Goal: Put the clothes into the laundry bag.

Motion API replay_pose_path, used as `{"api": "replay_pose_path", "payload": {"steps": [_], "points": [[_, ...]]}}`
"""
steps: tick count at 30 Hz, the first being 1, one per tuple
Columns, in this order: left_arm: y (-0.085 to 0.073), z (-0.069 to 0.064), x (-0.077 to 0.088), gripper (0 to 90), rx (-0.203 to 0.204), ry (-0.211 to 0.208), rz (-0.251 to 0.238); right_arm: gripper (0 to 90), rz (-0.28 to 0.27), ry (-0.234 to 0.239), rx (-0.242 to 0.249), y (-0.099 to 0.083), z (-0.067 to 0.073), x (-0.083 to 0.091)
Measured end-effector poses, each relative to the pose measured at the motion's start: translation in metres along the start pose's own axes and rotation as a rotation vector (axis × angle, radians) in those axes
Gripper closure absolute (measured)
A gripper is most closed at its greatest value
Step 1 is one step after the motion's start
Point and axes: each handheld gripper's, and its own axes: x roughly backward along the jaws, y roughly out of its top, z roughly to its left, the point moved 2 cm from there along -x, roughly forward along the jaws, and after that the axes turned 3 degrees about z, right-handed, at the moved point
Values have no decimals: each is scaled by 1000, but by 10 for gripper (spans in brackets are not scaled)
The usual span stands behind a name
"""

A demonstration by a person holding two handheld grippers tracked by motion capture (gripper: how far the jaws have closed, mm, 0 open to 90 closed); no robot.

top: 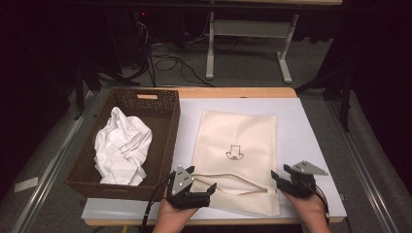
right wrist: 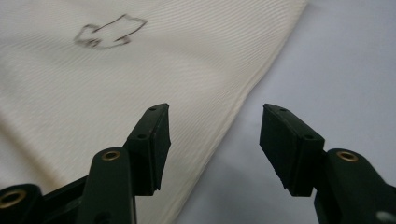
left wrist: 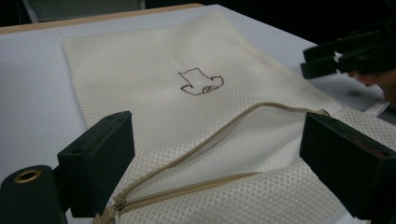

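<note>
In the high view my left gripper [top: 203, 186] gapes empty over the mesh bag [top: 236, 145], lower centre on the counter [top: 301, 131]. Left gripper view: the zipper [left wrist: 196, 154] gapes; I should pinch one lip. Right gripper view: my right gripper [right wrist: 214, 140], half open, holds nothing.

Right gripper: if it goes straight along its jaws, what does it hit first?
Probably the right edge of the mesh bag, which lies just ahead of the open right gripper, with bare white sheet beside it. How high the gripper sits is unclear.
</note>
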Motion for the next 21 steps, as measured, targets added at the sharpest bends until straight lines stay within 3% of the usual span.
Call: {"api": "replay_pose_path", "payload": {"steps": [2, 5, 6, 7, 11, 15, 18, 20, 21], "points": [[0, 0, 0, 106, -3, -3, 0, 439, 4, -13, -9, 7, -6, -8], [1, -1, 1, 106, 8, -16, -7, 487, 33, -50, -71, 33, -27, -43], [1, -1, 1, 106, 8, -16, -7, 487, 33, -50, -71, 33, -27, -43], [1, -1, 2, 106, 9, -17, -8, 487, 59, -58, -94, 43, -34, -58], [2, 2, 5, 106, 4, -17, -10, 480, 98, -58, -134, 53, -42, -80], [1, 2, 4, 106, 5, -21, -5, 528, 97, -76, -114, 57, -39, -86], [1, 1, 4, 106, 1, -22, -2, 823, 106, -73, -37, 61, -28, -88], [1, 0, 5, 109, 4, -28, 4, 875, 119, -83, -3, 61, -25, -86], [1, 0, 5, 117, 6, -30, 6, 877, 118, -85, -9, 60, -26, -85]]}}
